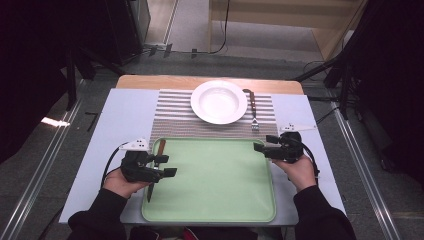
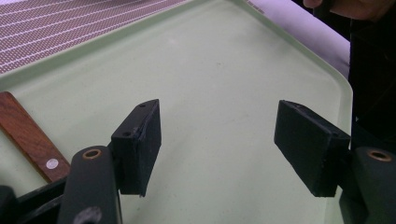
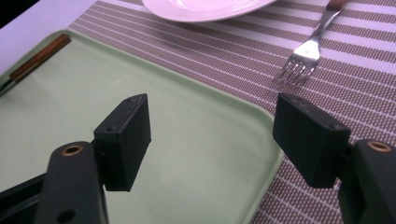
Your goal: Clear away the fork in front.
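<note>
While both grippers, left gripper (image 1: 167,165) and right gripper (image 1: 265,143), are gaping wide and empty, the stiff, slim knife (image 1: 156,162) is lying at the tray's (image 1: 220,200) nine o'clock edge, likely best pinched by its wooden handle.

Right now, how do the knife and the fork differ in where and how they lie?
The knife lies on the green tray at its left edge, beside the open left tool; the fork lies on the striped placemat, right of the white plate. The knife's blade points toward the person, as do the fork's tines. Both have brown wooden handles, and neither is gripped.
</note>
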Action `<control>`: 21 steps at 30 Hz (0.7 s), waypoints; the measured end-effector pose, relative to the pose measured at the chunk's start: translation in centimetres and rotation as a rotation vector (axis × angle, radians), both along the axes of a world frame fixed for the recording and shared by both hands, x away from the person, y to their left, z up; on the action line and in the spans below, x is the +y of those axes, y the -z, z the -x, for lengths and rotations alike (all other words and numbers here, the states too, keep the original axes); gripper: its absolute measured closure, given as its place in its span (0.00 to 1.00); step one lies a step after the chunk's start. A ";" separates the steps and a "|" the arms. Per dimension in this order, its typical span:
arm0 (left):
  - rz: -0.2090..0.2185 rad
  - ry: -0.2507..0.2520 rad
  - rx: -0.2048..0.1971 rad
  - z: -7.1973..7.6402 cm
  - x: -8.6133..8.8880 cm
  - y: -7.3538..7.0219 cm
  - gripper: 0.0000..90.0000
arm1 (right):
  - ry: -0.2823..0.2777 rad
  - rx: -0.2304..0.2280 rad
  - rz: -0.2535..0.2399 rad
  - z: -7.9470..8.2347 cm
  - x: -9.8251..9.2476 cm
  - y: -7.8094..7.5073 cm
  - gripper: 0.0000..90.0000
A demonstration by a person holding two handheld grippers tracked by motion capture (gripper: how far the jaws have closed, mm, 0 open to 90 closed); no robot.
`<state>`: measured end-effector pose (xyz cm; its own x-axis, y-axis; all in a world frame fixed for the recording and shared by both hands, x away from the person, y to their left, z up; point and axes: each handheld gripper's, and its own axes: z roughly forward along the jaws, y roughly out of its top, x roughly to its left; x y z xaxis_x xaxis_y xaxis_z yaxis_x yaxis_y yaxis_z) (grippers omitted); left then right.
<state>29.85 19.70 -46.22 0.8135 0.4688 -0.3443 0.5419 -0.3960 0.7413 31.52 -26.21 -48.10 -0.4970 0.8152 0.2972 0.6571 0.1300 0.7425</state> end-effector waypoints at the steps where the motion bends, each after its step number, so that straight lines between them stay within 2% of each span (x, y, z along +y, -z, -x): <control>1: 0.003 0.000 -0.001 0.0 0.0 0.0 0.35 | 0.002 -0.002 0.005 -0.2 0.0 0.0 0.30; 10: 0.000 -0.002 -0.005 -0.1 0.2 0.0 0.35 | 0.043 -0.002 0.030 -1.9 0.3 -0.1 0.30; 14: 0.000 -0.001 -0.006 -0.1 0.2 0.0 0.35 | 0.051 0.006 0.015 -2.6 0.3 0.0 0.31; 21: -0.004 0.002 -0.008 -0.2 0.1 0.0 0.35 | 0.079 -0.001 0.051 -4.1 0.3 0.1 0.31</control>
